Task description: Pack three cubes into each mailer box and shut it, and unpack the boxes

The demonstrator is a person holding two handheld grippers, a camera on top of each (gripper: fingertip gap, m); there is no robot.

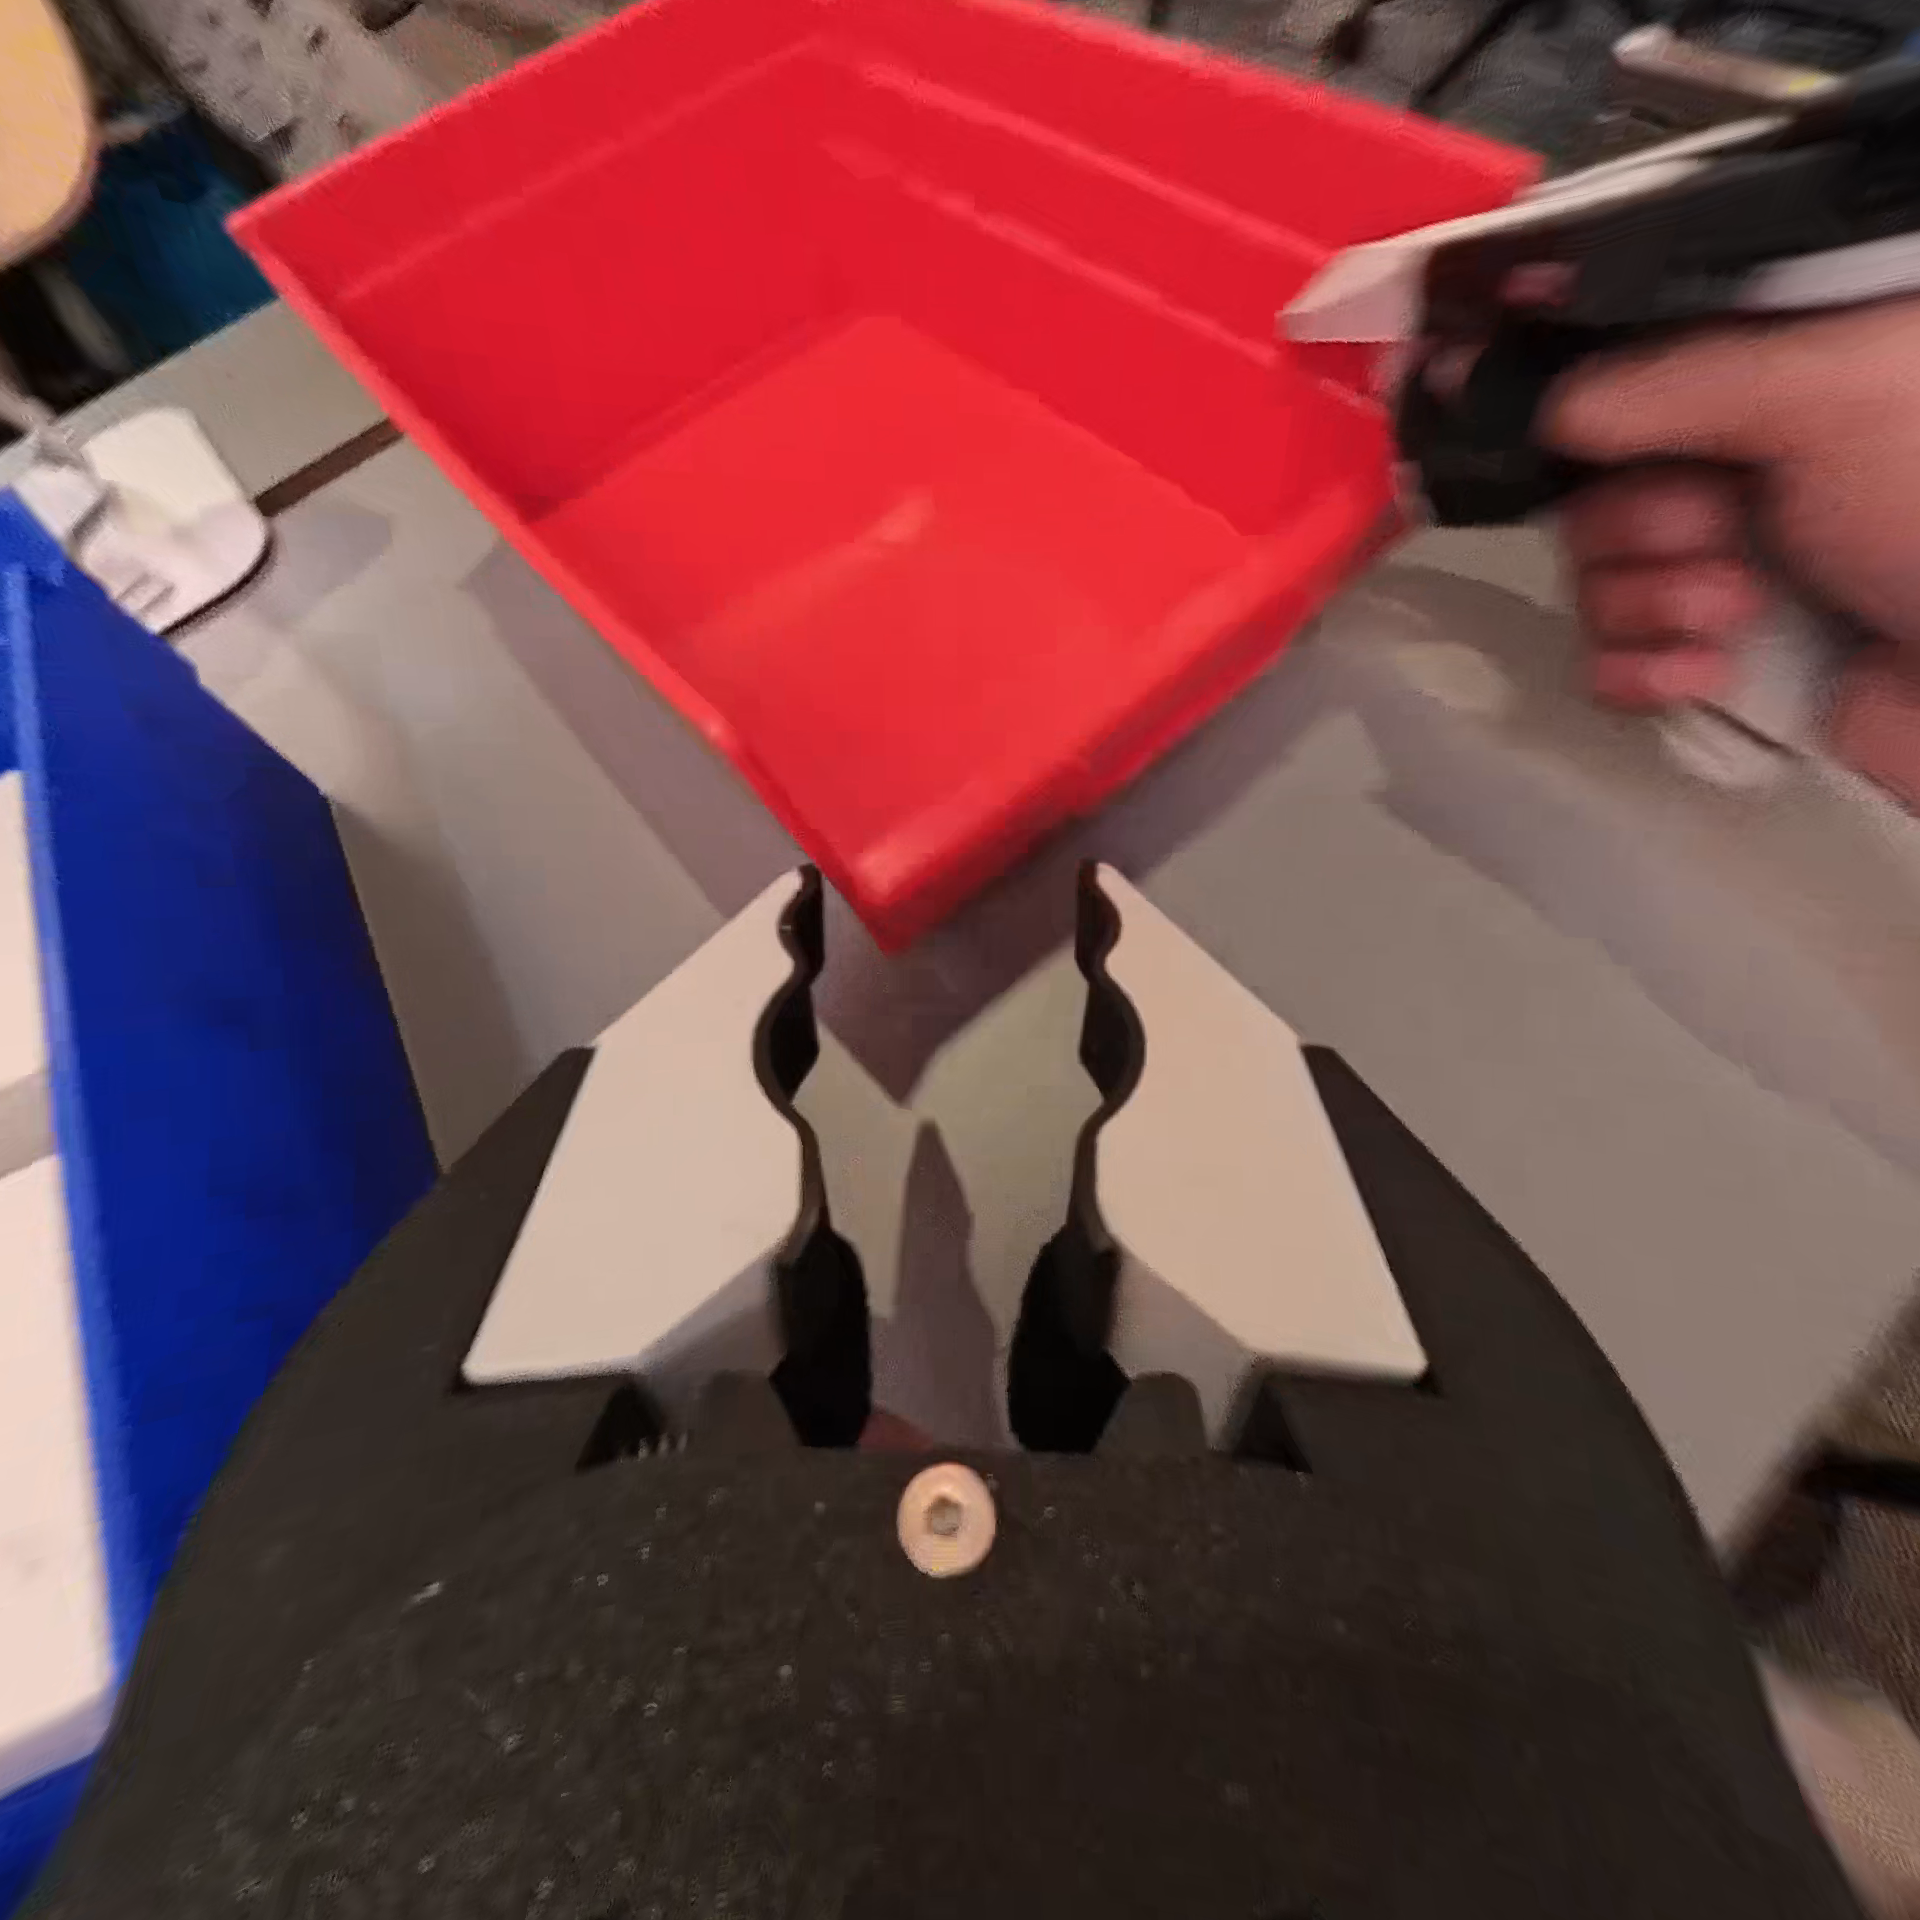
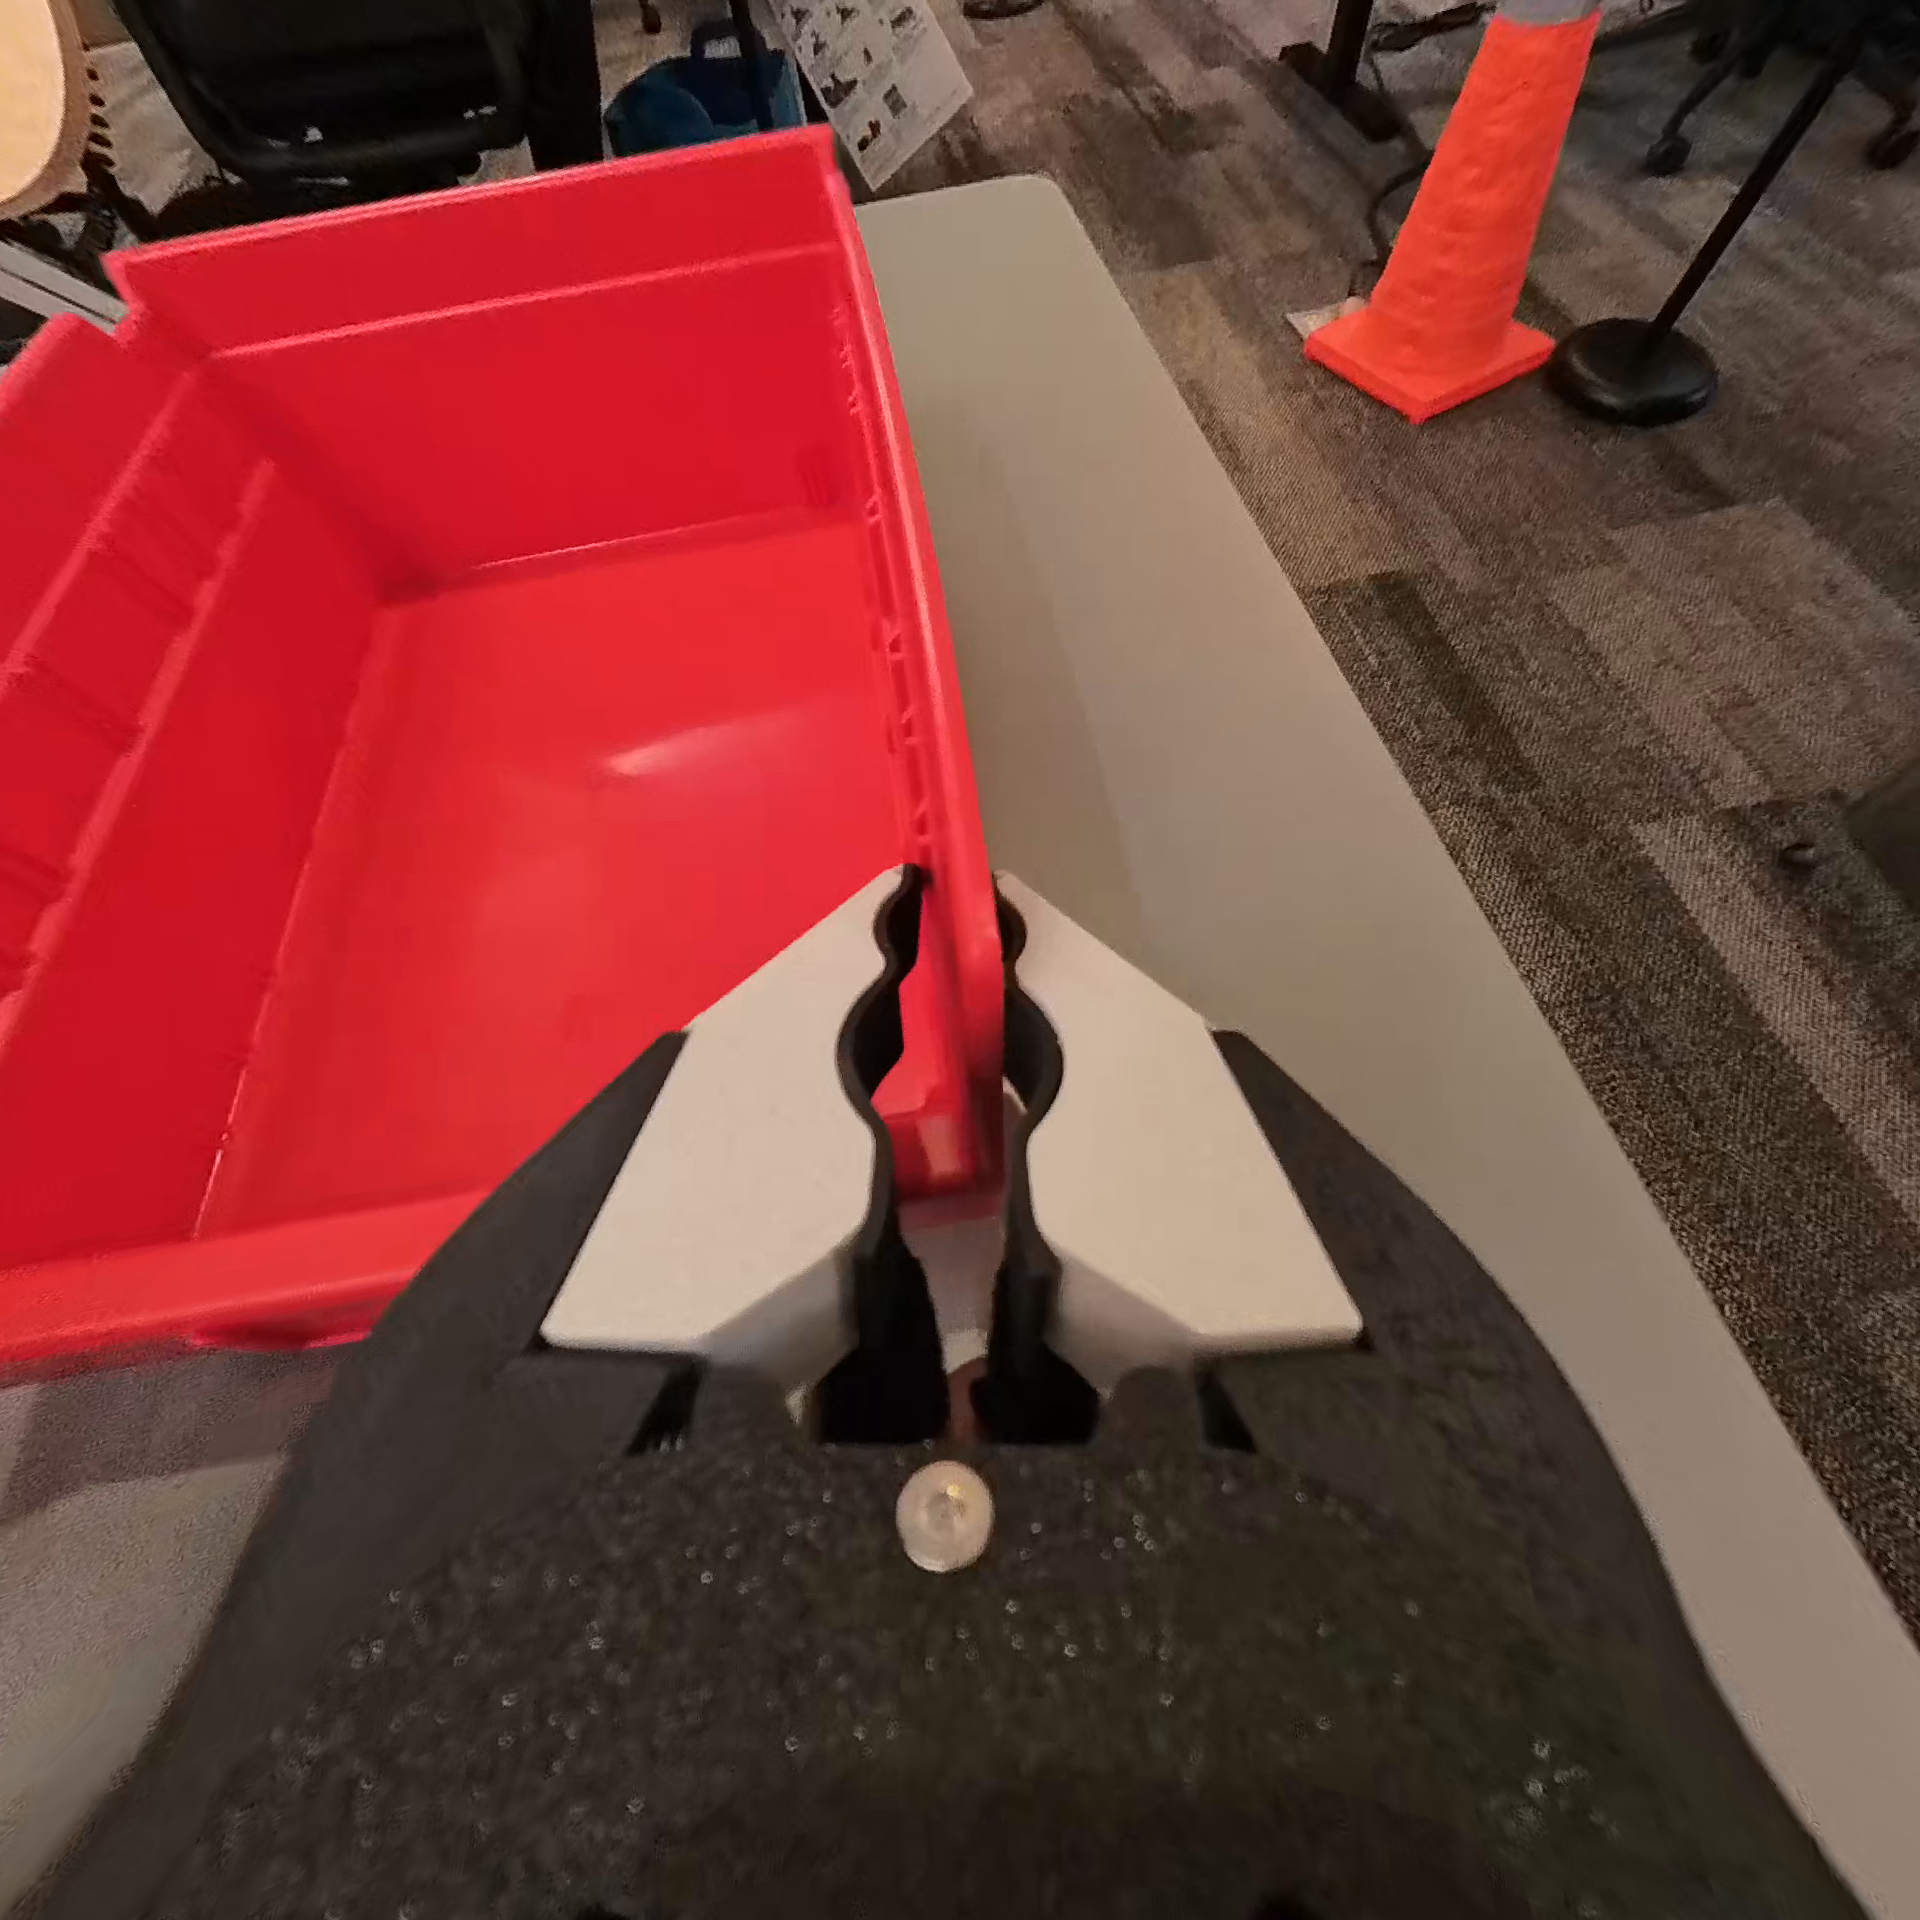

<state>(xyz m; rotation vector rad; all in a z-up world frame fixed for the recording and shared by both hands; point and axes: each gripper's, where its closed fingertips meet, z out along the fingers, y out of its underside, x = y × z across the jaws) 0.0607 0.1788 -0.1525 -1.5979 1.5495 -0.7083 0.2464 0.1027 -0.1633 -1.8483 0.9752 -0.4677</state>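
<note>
at the table's edge, right gripper pinches the red bin wall; left gripper spread, seemingly empty.

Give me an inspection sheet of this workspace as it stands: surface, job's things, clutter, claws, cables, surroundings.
Surface: grey table, bare along its right edge.
Job's things: red bin with nothing in it; no cubes or mailer boxes clearly seen. Blue bin at the left holds something white, too cropped to identify.
Clutter: white object on the table behind the blue bin, blurred.
Claws: right claw clamps the red bin's right wall near its front corner; left claw is open, nothing between its fingers, just short of the bin's near corner.
Cables: a dark cable on the floor by a table leg.
Surroundings: grey carpet, orange cone, black stand base, office chairs.
</note>
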